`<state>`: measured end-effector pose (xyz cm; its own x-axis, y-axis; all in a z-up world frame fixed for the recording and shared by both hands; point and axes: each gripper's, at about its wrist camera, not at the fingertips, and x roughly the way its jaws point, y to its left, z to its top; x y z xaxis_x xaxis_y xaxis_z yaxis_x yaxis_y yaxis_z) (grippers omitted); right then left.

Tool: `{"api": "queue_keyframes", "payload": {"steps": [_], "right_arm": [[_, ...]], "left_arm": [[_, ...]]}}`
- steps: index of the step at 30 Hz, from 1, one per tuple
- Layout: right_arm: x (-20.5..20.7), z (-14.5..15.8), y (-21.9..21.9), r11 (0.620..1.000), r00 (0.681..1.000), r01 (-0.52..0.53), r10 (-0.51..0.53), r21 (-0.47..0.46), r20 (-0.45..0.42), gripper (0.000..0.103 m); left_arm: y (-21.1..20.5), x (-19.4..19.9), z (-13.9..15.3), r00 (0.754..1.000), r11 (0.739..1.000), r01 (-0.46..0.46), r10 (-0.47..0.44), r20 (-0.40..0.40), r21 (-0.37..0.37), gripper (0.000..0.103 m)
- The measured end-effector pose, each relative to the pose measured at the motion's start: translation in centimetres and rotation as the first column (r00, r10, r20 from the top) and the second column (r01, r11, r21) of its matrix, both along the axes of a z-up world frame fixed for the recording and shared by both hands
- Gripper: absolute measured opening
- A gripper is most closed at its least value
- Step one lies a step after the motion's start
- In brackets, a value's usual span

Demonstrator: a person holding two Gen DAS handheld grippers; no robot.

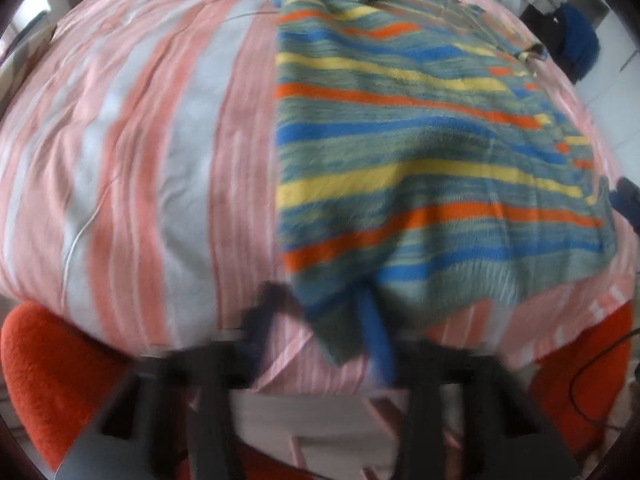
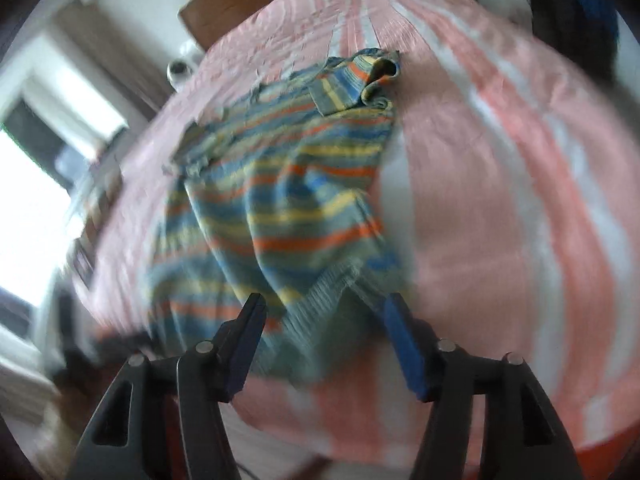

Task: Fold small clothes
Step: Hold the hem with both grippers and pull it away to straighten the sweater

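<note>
A knitted sweater (image 1: 420,140) with blue, yellow, orange and grey-green stripes lies spread on a pink-and-white striped bedcover (image 1: 160,160). In the blurred left wrist view its near hem corner hangs down over my left gripper (image 1: 320,304) and hides the fingertips; the gripper is shut on that corner. In the right wrist view the sweater (image 2: 288,200) lies rumpled, with a folded sleeve cuff (image 2: 380,76) at its far end. My right gripper (image 2: 325,308) stands open, and the ribbed hem lies between and just beyond its fingers with no pad pressing on it.
An orange-red fuzzy seat (image 1: 52,380) shows under the bed's near edge on both sides. A wooden headboard (image 2: 216,12) and a bright window (image 2: 24,200) lie beyond the bedcover (image 2: 500,200). Dark and blue items (image 1: 576,48) stand off the bed's far right.
</note>
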<state>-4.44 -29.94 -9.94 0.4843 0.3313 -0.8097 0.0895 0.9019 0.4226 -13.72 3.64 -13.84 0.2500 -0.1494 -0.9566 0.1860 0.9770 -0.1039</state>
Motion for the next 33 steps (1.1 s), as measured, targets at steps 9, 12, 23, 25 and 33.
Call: {"api": "queue_keyframes", "payload": {"steps": [9, 12, 23, 25, 33], "right_arm": [[-6.5, -0.8, -1.2, 0.974, 0.969, -0.162, 0.127, -0.16, -0.21, 0.001], [-7.6, -1.0, -3.4, 0.993, 0.978, -0.084, 0.066, -0.083, -0.197, 0.015], [0.5, -3.3, -5.2, 0.925, 0.946, 0.236, -0.148, 0.298, -0.29, 0.047], [0.8, -4.5, -5.0, 0.921, 0.919, 0.27, -0.159, 0.282, -0.361, 0.047], [-1.8, -6.9, -5.0, 0.867, 0.873, 0.349, -0.163, 0.356, -0.459, 0.051]], "left_arm": [[6.2, -3.0, 4.7, 1.0, 0.996, -0.019, 0.02, 0.013, -0.082, 0.0], [5.6, -3.3, 4.8, 0.999, 0.999, 0.018, -0.017, 0.039, -0.041, 0.0], [5.9, -0.8, 2.5, 0.999, 0.999, -0.02, 0.021, 0.039, -0.028, 0.0], [6.1, -1.2, 2.4, 0.999, 1.0, -0.019, 0.019, 0.04, -0.023, 0.0], [4.5, 0.6, 0.7, 0.999, 0.999, -0.034, 0.034, 0.02, -0.022, 0.001]]}}
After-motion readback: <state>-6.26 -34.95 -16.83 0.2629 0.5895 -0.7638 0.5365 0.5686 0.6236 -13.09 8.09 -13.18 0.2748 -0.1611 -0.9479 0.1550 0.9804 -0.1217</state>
